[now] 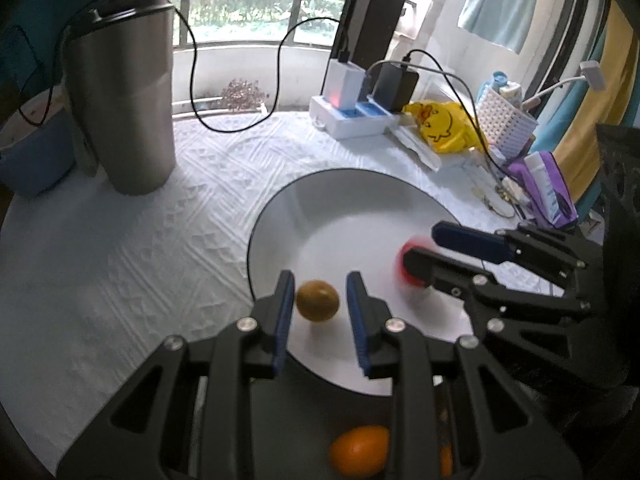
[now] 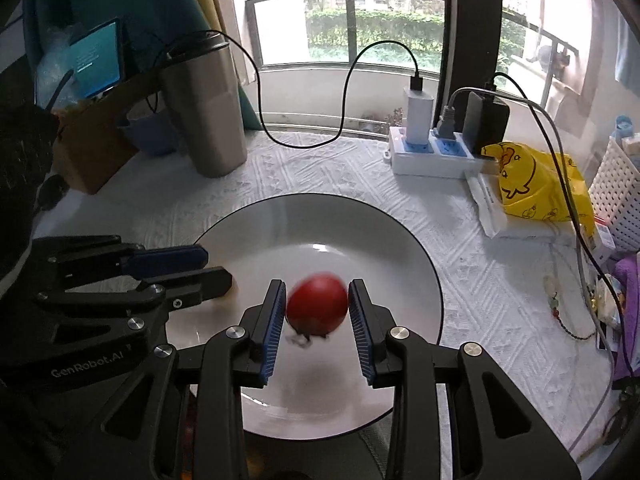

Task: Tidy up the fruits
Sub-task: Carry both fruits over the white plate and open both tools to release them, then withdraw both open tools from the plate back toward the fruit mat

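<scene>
A white plate (image 1: pixel 340 216) with a dark rim lies on the white tablecloth; it also shows in the right wrist view (image 2: pixel 400 264). My left gripper (image 1: pixel 318 304) is open over the plate's near left part, with a yellow-green fruit (image 1: pixel 317 301) between its pads, gaps on both sides. My right gripper (image 2: pixel 318 312) is open over the plate, with a blurred red tomato (image 2: pixel 318 305) between its pads, apparently free of them. The tomato shows as a red blur (image 1: pixel 406 262) behind the right gripper's fingers in the left wrist view. An orange fruit (image 1: pixel 359 456) lies below my left gripper, off the plate.
A steel tumbler (image 1: pixel 124 92) stands at the back left. A power strip (image 2: pixel 432 156) with chargers and black cables is at the back. A yellow duck bag (image 2: pixel 536 176), a white basket (image 2: pixel 616 196) and purple items (image 1: pixel 548 188) crowd the right side.
</scene>
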The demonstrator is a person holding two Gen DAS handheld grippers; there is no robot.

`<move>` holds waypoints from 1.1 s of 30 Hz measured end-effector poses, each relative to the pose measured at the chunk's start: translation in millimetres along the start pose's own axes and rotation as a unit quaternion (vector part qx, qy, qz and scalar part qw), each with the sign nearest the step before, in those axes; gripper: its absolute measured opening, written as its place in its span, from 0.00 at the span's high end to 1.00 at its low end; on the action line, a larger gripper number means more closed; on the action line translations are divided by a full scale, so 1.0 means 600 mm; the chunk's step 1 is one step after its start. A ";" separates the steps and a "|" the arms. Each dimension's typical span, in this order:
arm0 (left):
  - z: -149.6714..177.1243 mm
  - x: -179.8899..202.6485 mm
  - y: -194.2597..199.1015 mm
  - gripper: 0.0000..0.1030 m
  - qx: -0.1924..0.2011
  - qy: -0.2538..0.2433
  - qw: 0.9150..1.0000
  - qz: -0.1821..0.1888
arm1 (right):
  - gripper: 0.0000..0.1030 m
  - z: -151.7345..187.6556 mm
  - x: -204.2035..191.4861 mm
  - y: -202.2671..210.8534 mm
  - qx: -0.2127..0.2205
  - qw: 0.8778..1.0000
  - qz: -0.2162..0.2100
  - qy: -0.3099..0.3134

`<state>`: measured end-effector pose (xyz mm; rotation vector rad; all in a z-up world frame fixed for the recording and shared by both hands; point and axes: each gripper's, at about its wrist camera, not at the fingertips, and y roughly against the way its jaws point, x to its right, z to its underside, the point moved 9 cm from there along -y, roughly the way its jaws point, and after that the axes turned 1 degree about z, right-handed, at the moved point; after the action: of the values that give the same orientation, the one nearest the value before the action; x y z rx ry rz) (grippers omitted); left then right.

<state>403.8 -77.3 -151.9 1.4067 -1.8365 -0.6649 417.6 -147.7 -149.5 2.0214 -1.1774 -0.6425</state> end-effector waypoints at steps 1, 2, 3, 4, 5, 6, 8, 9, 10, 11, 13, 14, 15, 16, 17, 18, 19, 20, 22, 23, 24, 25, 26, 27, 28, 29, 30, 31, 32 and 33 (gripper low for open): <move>0.000 0.000 0.002 0.72 0.000 0.001 1.000 -0.003 | 0.67 -0.001 0.001 0.004 0.002 1.000 0.003 -0.001; -0.001 0.000 0.004 0.70 0.001 0.002 1.000 -0.005 | 0.66 -0.002 0.002 0.008 0.004 1.000 0.005 -0.002; -0.002 0.000 0.009 0.66 0.003 0.004 1.000 -0.006 | 0.62 -0.002 0.003 0.011 0.004 1.000 0.006 -0.004; -0.002 -0.001 0.012 0.59 0.004 0.006 1.000 -0.005 | 0.60 -0.002 0.004 0.017 0.006 1.000 0.007 -0.006; -0.002 0.000 0.019 0.55 0.009 0.011 1.000 -0.003 | 0.57 -0.002 0.004 0.024 0.010 1.000 0.009 -0.007; -0.002 0.002 0.024 0.54 0.011 0.012 1.000 -0.001 | 0.57 -0.002 0.004 0.032 0.013 1.000 0.011 -0.007; -0.001 0.006 0.040 0.53 0.019 0.009 1.000 -0.004 | 0.57 -0.002 0.004 0.046 0.019 1.000 0.015 -0.008; -0.001 0.009 0.047 0.50 0.023 0.009 1.000 -0.004 | 0.57 -0.001 0.004 0.054 0.021 1.000 0.017 -0.009; -0.001 0.012 0.053 0.48 0.026 0.008 1.000 -0.003 | 0.57 0.001 0.003 0.063 0.024 0.999 0.020 -0.008; -0.001 0.015 0.061 0.46 0.029 0.007 1.000 -0.002 | 0.57 0.002 0.002 0.071 0.027 0.999 0.021 -0.008; 0.002 0.022 0.077 0.40 0.037 0.005 0.999 0.001 | 0.56 0.007 0.000 0.091 0.033 0.999 0.026 -0.009; 0.004 0.027 0.088 0.40 0.042 0.004 0.999 0.003 | 0.56 0.009 -0.001 0.099 0.036 0.999 0.028 -0.009; 0.006 0.032 0.097 0.39 0.046 0.002 0.999 0.004 | 0.56 0.012 -0.002 0.111 0.040 0.999 0.030 -0.010; 0.007 0.036 0.105 0.39 0.050 -0.001 0.999 0.005 | 0.56 0.014 -0.002 0.118 0.042 0.999 0.031 -0.010; 0.009 0.040 0.113 0.39 0.054 -0.004 0.999 0.005 | 0.56 0.018 -0.003 0.128 0.045 0.998 0.033 -0.010; 0.011 0.044 0.122 0.39 0.058 -0.006 0.998 0.006 | 0.56 0.021 -0.004 0.136 0.048 0.998 0.035 -0.011; 0.013 0.048 0.127 0.39 0.060 -0.008 0.998 0.007 | 0.56 0.025 -0.005 0.144 0.050 0.998 0.037 -0.012; 0.016 0.051 0.134 0.39 0.062 -0.009 0.998 0.008 | 0.56 0.030 -0.005 0.152 0.052 0.998 0.039 -0.012; 0.024 0.059 0.147 0.39 0.067 -0.012 0.998 0.009 | 0.56 0.038 -0.008 0.167 0.055 0.998 0.042 -0.013; 0.027 0.062 0.152 0.39 0.068 -0.012 0.998 0.009 | 0.56 0.042 -0.008 0.173 0.056 0.997 0.043 -0.014; 0.031 0.065 0.159 0.39 0.070 -0.013 0.997 0.010 | 0.56 0.047 -0.009 0.179 0.057 0.997 0.044 -0.014; 0.034 0.066 0.163 0.39 0.071 -0.013 0.997 0.010 | 0.56 0.051 -0.010 0.186 0.058 0.997 0.046 -0.014; 0.037 0.067 0.167 0.39 0.072 -0.014 0.997 0.010 | 0.56 0.055 -0.010 0.192 0.059 0.997 0.047 -0.014; 0.041 0.068 0.172 0.39 0.073 -0.015 0.997 0.009 | 0.56 0.060 -0.009 0.198 0.060 0.997 0.049 -0.015; 0.045 0.068 0.177 0.39 0.074 -0.014 0.997 0.008 | 0.56 0.064 -0.008 0.203 0.061 0.997 0.050 -0.016; 0.049 0.068 0.182 0.39 0.075 -0.014 0.997 0.007 | 0.56 0.067 -0.007 0.208 0.061 0.997 0.051 -0.017; 0.052 0.067 0.184 0.39 0.076 -0.014 0.997 0.006 | 0.56 0.073 -0.004 0.213 0.062 0.996 0.053 -0.019; 0.057 0.065 0.186 0.39 0.075 -0.013 0.997 0.004 | 0.56 0.077 -0.002 0.216 0.062 0.996 0.055 -0.020; 0.062 0.063 0.188 0.39 0.075 -0.012 0.997 0.001 | 0.56 0.081 0.000 0.218 0.061 0.996 0.056 -0.022; 0.069 0.058 0.190 0.39 0.072 -0.011 0.997 -0.002 | 0.56 0.088 0.004 0.220 0.060 0.996 0.057 -0.025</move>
<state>298.7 -81.0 -82.6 1.5019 -1.9318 -0.5601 310.6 -211.7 -81.2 2.0294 -1.3787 -0.5807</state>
